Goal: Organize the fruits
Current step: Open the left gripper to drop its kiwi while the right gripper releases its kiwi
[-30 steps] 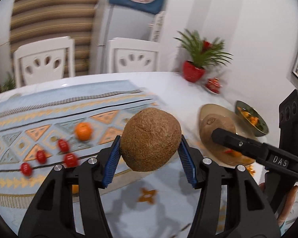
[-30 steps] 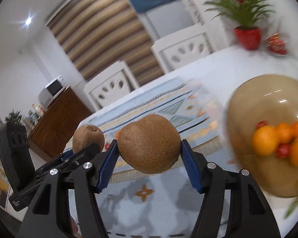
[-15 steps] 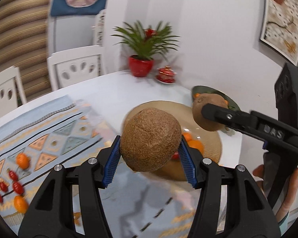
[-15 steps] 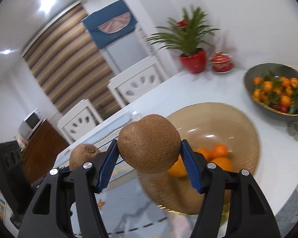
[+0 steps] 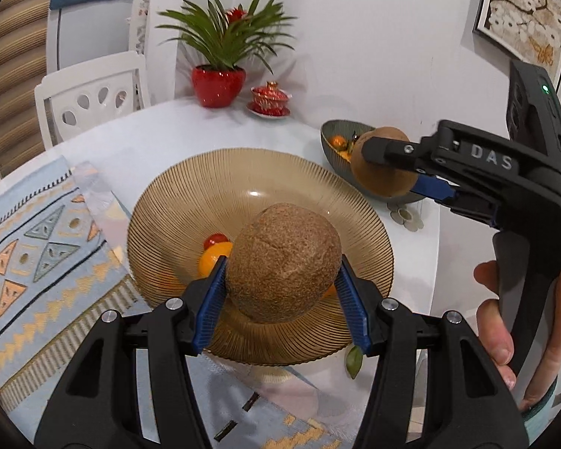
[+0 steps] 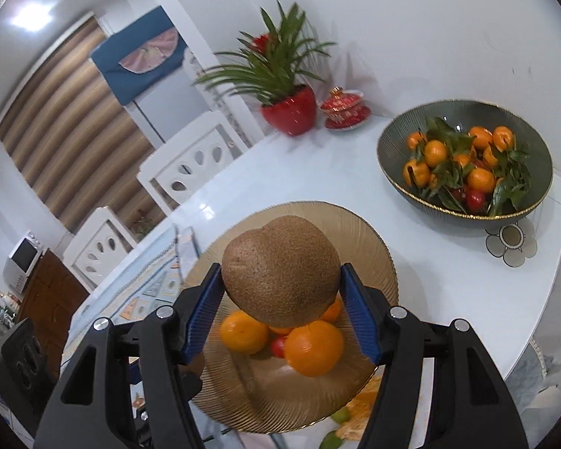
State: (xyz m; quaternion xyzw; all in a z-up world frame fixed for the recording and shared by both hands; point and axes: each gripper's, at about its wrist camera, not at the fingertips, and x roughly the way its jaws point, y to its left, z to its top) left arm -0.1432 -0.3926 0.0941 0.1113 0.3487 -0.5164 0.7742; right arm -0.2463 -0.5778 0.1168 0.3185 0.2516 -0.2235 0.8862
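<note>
My left gripper (image 5: 282,293) is shut on a brown kiwi (image 5: 282,262), held just above the ribbed amber glass bowl (image 5: 258,183). An orange (image 5: 211,256) and a small red fruit (image 5: 215,240) lie in that bowl. My right gripper (image 6: 280,303) is shut on a second brown kiwi (image 6: 280,265), over the same amber bowl (image 6: 370,232), above two oranges (image 6: 312,348) and a red fruit (image 6: 278,346). In the left wrist view the right gripper (image 5: 415,168) and its kiwi (image 5: 383,181) hang at the bowl's far right, a hand (image 5: 497,321) on the handle.
A dark green bowl (image 6: 467,217) of mandarins with leaves stands at the right near the wall. A red potted plant (image 5: 218,84) and a red lidded cup (image 5: 271,99) sit at the back. A patterned blue runner (image 5: 37,254) covers the left; white chairs (image 6: 190,161) stand behind.
Both grippers swung right and down from over the runner to above the amber bowl, each still holding its kiwi. The bowl now fills the centre of both views.
</note>
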